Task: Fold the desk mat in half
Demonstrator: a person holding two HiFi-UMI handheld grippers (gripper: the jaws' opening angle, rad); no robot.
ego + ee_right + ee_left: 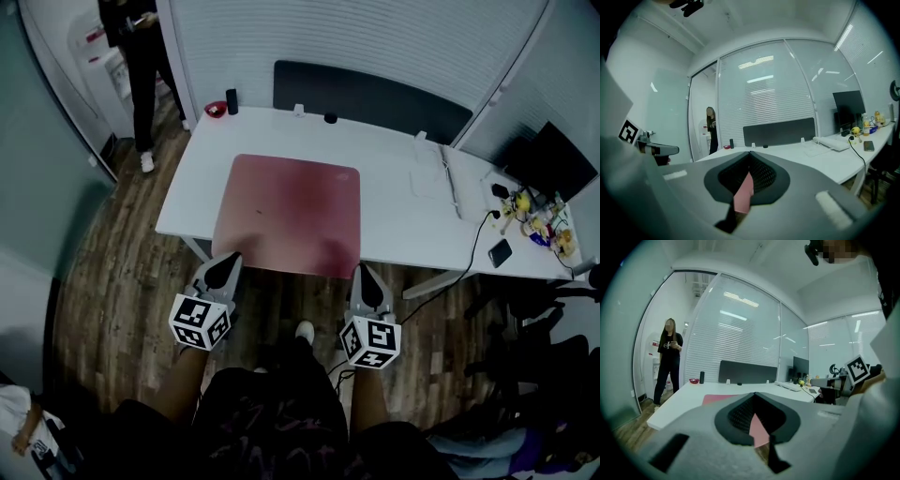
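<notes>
At 6 o'clock in the head view, the left claw [225,266] and the right claw [364,277] hang just off the near rim of the white surface [403,225]. Each has its jaws drawn fully together. Neither plainly pinches anything: each claw's own view shows only a sliver of pink through the gap behind the meeting tips. The pink desk mat [291,211] lies flat and unfolded, its near edge along that rim. Its 7 o'clock corner is just beside the left claw and its 5 o'clock corner just beside the right. The step in hand looks like taking those two corners, which closed jaws cannot do. They likely need to part first, then one jaw slips under the mat's edge at the rim and the other comes down on top, well onto the corner. Both grips should probably close at matching spots so the fold runs straight. From there the corners want lifting together, high enough not to drag, and carrying toward 12 o'clock to meet the far edge corner to corner. The mat may slide on the smooth top if pushed rather than lifted. The keyboard [452,183] at 2 o'clock is well apart from the mat and should not interfere.
</notes>
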